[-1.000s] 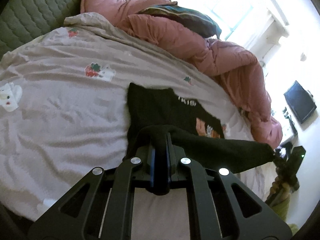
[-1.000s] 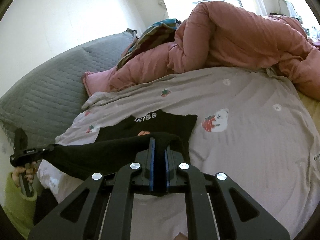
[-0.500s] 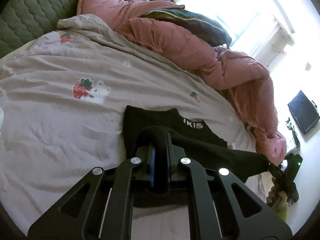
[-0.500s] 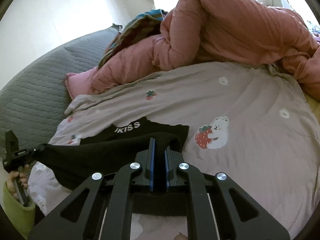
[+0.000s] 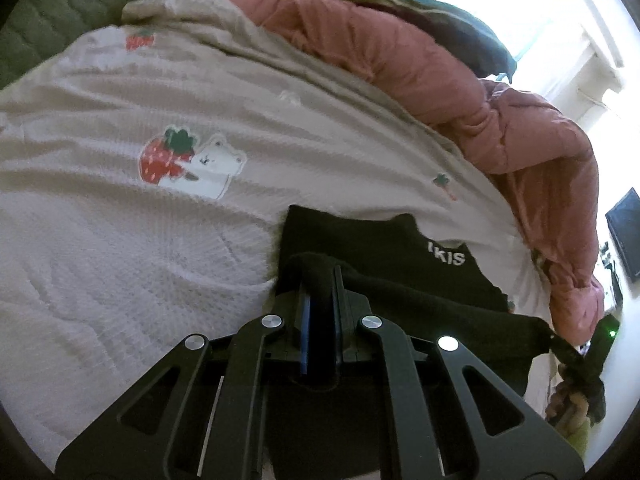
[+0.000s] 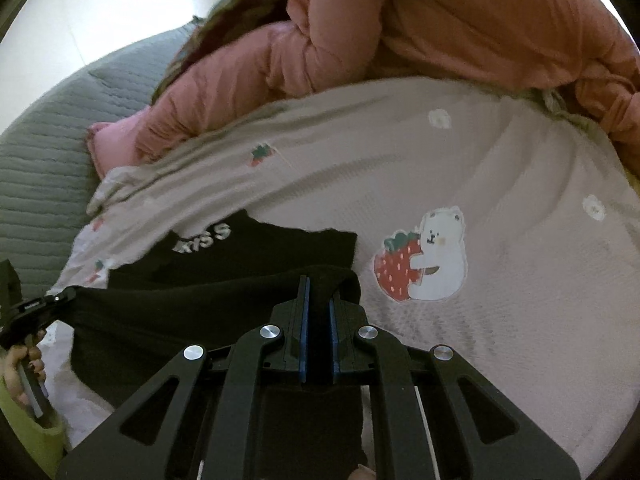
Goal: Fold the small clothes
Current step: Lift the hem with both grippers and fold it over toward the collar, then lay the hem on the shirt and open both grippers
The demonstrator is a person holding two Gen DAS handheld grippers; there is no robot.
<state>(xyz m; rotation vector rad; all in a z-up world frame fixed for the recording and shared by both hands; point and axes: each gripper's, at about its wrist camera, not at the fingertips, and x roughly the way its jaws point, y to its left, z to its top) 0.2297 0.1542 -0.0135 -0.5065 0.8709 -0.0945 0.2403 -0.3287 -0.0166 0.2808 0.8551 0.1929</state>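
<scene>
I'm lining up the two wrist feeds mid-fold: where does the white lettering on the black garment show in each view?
Left wrist view: the white lettering sits right of centre, on the small black knitted garment, just beyond the shut left tongs.
Right wrist view: the lettering sits left of centre, beyond the shut right tongs.
Shared landmark: the crumpled pink quilted duvet along the far side of the bed.

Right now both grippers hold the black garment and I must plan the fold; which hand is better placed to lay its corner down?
Neither clearly. The left gripper and right gripper each pinch a corner of the black garment, level with each other above its flat half on the bedsheet. Probably lower both together.
</scene>
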